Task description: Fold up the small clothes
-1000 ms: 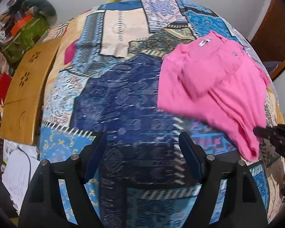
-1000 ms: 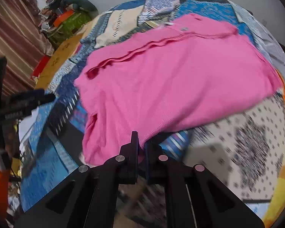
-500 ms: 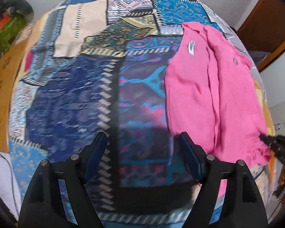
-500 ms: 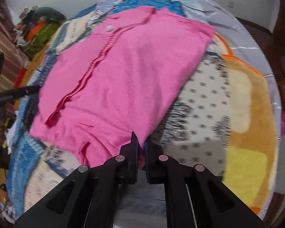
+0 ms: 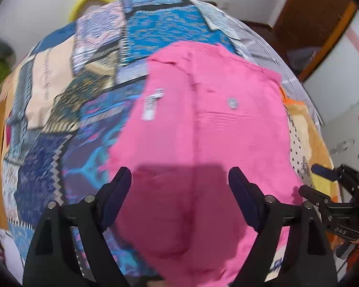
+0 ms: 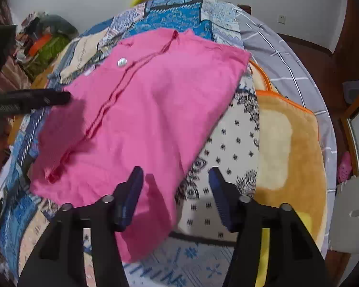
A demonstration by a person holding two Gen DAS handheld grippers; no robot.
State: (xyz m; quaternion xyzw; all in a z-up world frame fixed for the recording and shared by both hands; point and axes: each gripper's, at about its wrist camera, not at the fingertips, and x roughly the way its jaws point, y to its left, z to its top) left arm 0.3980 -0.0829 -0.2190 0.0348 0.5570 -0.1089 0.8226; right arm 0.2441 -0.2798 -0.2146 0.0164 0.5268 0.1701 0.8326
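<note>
Left wrist view: the left gripper (image 5: 179, 184) hovers with jaws spread wide and empty above a pink garment (image 5: 203, 124) lying flat on a patchwork bedspread (image 5: 59, 124).

Right wrist view: the right gripper (image 6: 176, 184) is also wide open, holding nothing, its left finger over the garment's (image 6: 143, 110) near hem; an orange blanket (image 6: 292, 148) lies beside.
</note>
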